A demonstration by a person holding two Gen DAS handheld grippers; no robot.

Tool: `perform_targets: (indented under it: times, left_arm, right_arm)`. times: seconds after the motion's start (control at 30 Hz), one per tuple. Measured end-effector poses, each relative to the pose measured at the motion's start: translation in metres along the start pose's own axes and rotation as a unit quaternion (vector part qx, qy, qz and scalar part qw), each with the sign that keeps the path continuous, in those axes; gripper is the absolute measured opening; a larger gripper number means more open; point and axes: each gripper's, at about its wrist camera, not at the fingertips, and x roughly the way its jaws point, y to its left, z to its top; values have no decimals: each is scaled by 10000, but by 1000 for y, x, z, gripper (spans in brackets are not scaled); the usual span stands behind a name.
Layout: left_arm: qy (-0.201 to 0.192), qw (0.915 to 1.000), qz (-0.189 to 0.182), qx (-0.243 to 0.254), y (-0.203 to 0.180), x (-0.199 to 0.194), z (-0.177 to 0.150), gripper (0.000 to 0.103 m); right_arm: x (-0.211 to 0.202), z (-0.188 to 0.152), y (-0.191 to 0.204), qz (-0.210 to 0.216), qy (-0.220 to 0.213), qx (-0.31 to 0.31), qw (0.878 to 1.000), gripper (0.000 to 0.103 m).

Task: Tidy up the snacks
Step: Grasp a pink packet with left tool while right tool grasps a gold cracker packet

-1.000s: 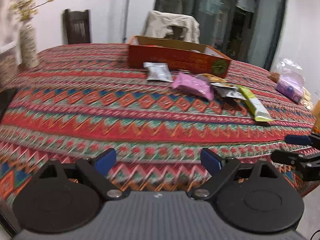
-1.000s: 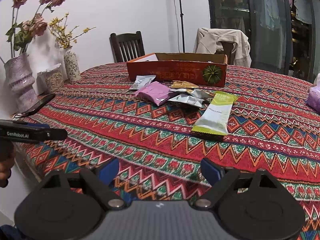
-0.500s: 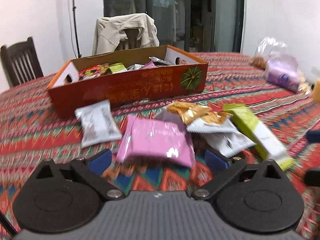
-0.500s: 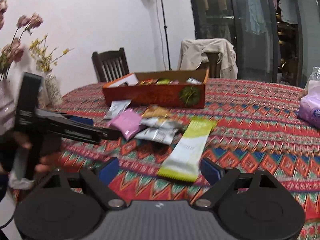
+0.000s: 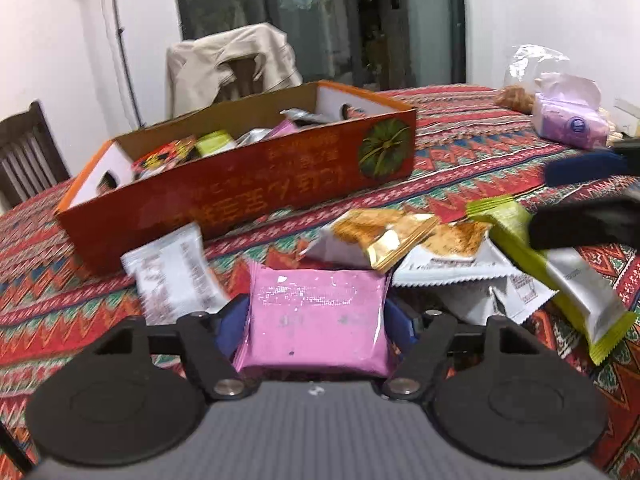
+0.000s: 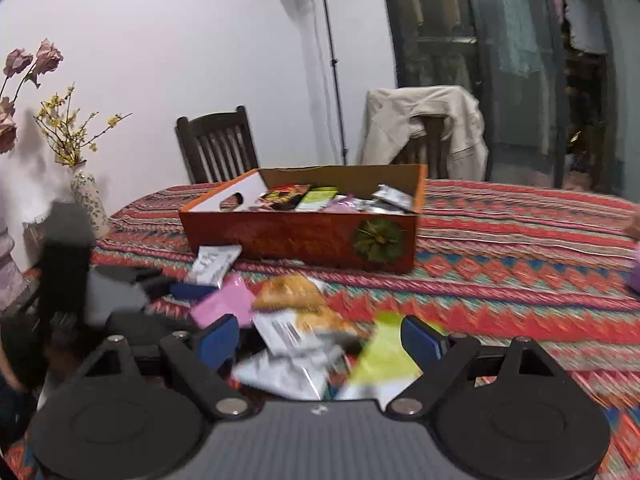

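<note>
A pink snack packet [image 5: 316, 320] lay flat on the patterned tablecloth [image 5: 60, 292] at the near edge of a loose pile, directly between the blue pads of the left gripper [image 5: 316, 322], whose jaws were closing around it; the pads sat at the packet's two side edges, but whether they already pressed it could not be told. Just beside it lay a white printed sachet [image 5: 172, 276] to the left, with a gold-and-white packet [image 5: 380, 236] overlapping its far edge, and a long green-and-white bar [image 5: 560, 272] further right. Behind the pile stood the open orange cardboard box [image 5: 248, 196], already holding several snacks. The right gripper [image 6: 320, 340] hung with its jaws well apart above the silver and green wrappers, holding nothing. The likely trouble: the soft, slippery packet could buckle or squirt out as the pads squeezed, or the gold packet resting on it could be dragged along and dropped short of the box; the two grippers also worked close together and could knock each other. Compared with a second before, the left gripper had swung from bare tablecloth, well away from the snacks, up to the pile, and its jaws had narrowed; the right gripper had also drawn nearer the pile, jaws unchanged.
</note>
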Motion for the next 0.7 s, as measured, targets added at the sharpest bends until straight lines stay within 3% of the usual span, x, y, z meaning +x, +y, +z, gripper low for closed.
perform_targets:
  times: [0.17,0.33,0.4,0.43,0.47,0.57,0.7]
  left_arm:
    - [-55,9981,26,-618,25,-35,-17,71]
    - [-227,9908,165,-1323,48,-80,-45,72]
    - [-256,9878,276,-1512,55,-93,-52,72]
    - [-262,9861,326,-1607,59,-99,-56,72]
    - [-255,9845,355,-1697,62,-104,-59,72]
    - [-219,9818,389,-1845,66,-115,-66,72]
    - [-282,9805,396,-1904,60,-132,-71,72]
  right_arm:
    - [60,30,10,201,304,-152,9992,87]
    - [114,38,28,6,734,-489,9961,85]
    - [127,36,36,-91,901,-655,9937,72]
    - [132,34,38,-126,979,-694,9927,65]
    - [136,32,40,-174,1050,-729,9916,51]
    - [136,28,40,-289,1026,-697,9919,47]
    - [100,31,47,-157,669,-627,9957,47]
